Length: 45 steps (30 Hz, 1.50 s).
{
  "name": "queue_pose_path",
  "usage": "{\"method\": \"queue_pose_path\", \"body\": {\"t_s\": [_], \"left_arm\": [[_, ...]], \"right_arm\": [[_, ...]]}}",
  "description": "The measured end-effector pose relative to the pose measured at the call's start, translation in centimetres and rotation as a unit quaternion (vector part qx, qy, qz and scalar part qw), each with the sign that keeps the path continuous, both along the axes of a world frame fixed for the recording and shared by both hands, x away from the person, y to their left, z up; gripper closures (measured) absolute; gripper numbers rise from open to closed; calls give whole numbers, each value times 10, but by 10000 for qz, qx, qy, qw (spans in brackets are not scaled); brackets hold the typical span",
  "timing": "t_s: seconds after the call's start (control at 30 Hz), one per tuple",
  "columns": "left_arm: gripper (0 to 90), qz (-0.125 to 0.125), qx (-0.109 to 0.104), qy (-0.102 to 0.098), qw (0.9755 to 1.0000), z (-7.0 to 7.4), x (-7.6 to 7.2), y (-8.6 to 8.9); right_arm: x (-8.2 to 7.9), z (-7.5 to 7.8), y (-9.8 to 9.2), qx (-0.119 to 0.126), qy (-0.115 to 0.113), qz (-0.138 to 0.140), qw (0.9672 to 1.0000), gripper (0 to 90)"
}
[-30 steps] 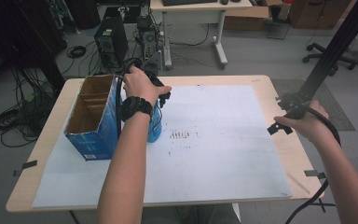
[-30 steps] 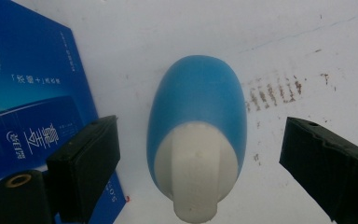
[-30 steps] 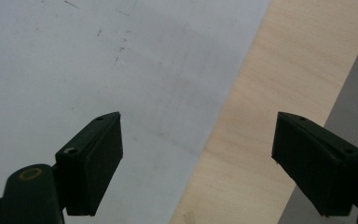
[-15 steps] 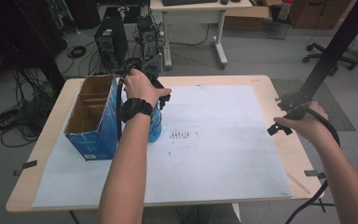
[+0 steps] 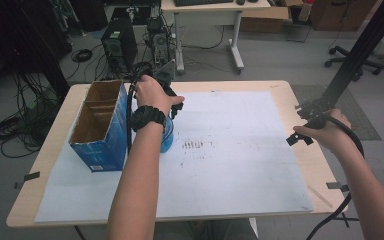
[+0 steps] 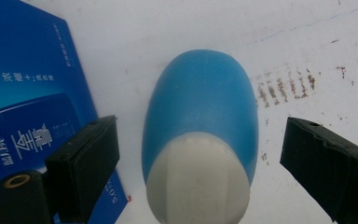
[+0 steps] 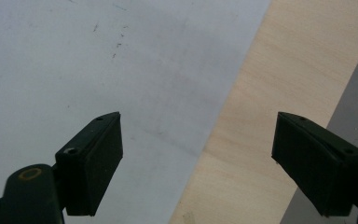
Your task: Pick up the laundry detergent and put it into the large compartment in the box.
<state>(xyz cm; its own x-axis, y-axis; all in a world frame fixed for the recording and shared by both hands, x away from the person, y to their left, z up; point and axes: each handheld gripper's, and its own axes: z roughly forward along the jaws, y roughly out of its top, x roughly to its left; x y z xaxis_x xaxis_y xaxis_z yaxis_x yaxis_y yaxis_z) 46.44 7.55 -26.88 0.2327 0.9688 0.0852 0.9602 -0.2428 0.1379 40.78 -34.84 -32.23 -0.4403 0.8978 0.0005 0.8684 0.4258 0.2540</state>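
Observation:
A blue bottle (image 6: pixel 200 112) with a white cap stands on the white sheet, seen from above in the left gripper view. It sits between the jaws of my left gripper (image 6: pixel 200 172), which is open with a gap on each side. In the high view the bottle (image 5: pixel 167 137) peeks out beside the left wrist, next to the blue carton (image 5: pixel 102 127); the left gripper (image 5: pixel 167 102) is above it. My right gripper (image 5: pixel 305 125) hovers open over the table's right edge, nothing between its jaws (image 7: pixel 198 163).
The open blue cardboard carton (image 6: pixel 23 93) stands just left of the bottle. A white sheet (image 5: pixel 230 155) with dark smudges (image 5: pixel 195 145) covers the wooden table (image 5: pixel 310 160). Desks, computer towers and cables lie beyond the far edge.
The right hand has shifted slightly. The left hand and the bottle stay where they were.

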Motion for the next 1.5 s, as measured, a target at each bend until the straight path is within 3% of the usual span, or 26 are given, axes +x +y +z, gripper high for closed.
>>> {"method": "queue_pose_path", "body": {"t_s": [1.0, 1.5], "left_arm": [[146, 33, 81, 129, 9999, -15, 4, 1], [226, 57, 87, 178, 9998, -19, 5, 1]], "right_arm": [[1, -7, -3, -2, 61, -37, 10000, 164], [1, -10, -4, -2, 69, -33, 10000, 164]]}}
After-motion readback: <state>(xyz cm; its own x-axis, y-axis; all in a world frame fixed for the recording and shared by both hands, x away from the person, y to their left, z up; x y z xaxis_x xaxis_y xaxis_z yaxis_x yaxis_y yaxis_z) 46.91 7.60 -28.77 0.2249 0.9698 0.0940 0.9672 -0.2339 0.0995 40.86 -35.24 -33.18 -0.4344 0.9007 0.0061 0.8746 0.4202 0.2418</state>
